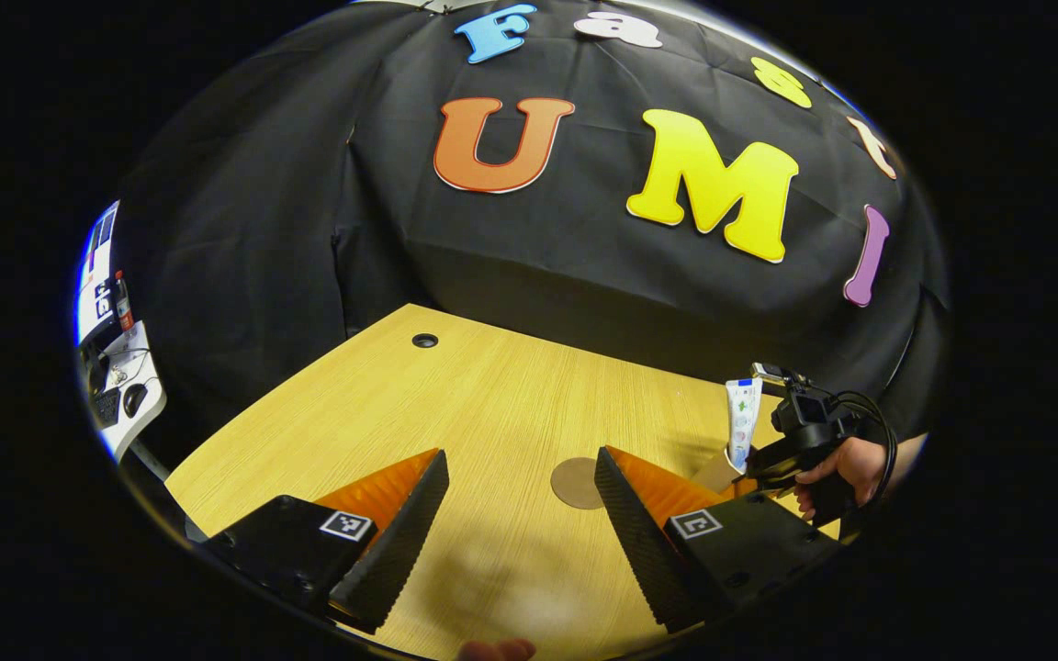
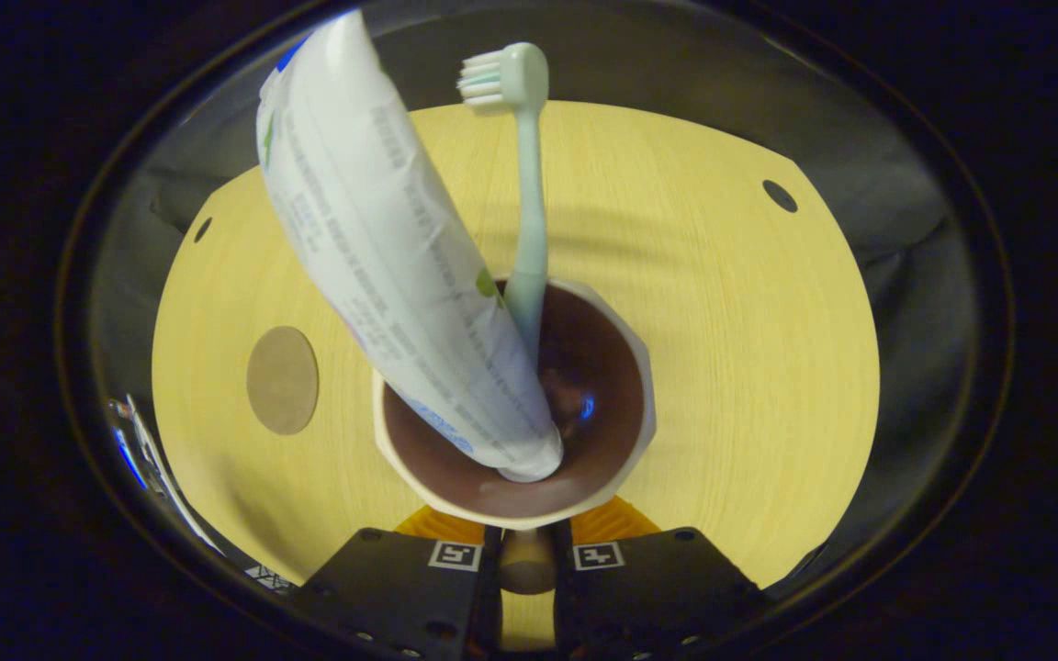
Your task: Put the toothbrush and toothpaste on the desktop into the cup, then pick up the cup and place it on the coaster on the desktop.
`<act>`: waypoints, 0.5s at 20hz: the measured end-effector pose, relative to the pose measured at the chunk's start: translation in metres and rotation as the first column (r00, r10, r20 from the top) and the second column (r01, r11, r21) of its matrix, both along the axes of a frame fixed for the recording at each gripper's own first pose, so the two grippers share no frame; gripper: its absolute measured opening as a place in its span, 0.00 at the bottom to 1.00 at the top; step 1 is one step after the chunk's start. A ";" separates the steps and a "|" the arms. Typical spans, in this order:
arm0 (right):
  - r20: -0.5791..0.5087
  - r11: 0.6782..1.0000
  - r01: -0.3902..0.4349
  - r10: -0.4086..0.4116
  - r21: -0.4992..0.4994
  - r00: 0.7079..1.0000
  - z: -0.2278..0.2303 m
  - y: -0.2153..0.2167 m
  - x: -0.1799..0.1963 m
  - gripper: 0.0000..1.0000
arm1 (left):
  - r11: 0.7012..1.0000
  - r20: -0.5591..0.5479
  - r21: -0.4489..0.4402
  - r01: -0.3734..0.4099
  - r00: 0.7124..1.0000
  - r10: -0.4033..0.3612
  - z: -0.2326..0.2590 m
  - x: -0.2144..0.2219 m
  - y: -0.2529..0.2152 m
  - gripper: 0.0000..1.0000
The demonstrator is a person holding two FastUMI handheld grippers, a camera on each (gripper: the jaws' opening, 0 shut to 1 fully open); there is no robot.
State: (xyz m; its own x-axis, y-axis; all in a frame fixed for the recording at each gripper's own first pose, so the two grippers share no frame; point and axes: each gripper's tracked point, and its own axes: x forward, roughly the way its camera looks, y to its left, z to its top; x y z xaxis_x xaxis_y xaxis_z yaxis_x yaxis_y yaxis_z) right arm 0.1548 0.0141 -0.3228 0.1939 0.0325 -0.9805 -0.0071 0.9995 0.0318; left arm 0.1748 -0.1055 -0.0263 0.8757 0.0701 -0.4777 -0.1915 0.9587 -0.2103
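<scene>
The right tongs (image 2: pixel 526 562) pinch the cup (image 2: pixel 515 496) by its handle, with toothpaste (image 2: pixel 391 257) and toothbrush (image 2: pixel 529 229) leaning inside. Tilting it could spill both. The left tongs (image 1: pixel 520 532) gape empty over the pale wood worktop (image 1: pixel 492 395), near the coaster (image 1: pixel 575 482); black cloth behind.

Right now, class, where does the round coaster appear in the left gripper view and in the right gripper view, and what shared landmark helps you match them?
Left gripper view: the coaster lies low and centre on the desk, partly behind one finger of the left claw.
Right gripper view: the coaster lies left of centre, apart from the cup.
Shared landmark: the toothpaste standing in the cup.
</scene>
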 end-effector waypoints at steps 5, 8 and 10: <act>0.057 0.996 -0.092 0.090 0.023 0.994 0.026 0.046 0.000 0.22 | 0.999 -0.003 0.015 -0.036 0.999 0.036 -0.002 -0.022 0.018 1.00; 0.071 0.987 -0.152 0.148 0.051 0.986 0.032 0.088 0.004 0.21 | 0.997 -0.002 0.024 -0.074 0.997 0.074 0.000 -0.032 0.034 1.00; 0.074 0.980 -0.185 0.180 0.067 0.981 0.036 0.115 0.005 0.21 | 0.994 -0.004 0.036 -0.104 0.995 0.105 -0.002 -0.042 0.049 1.00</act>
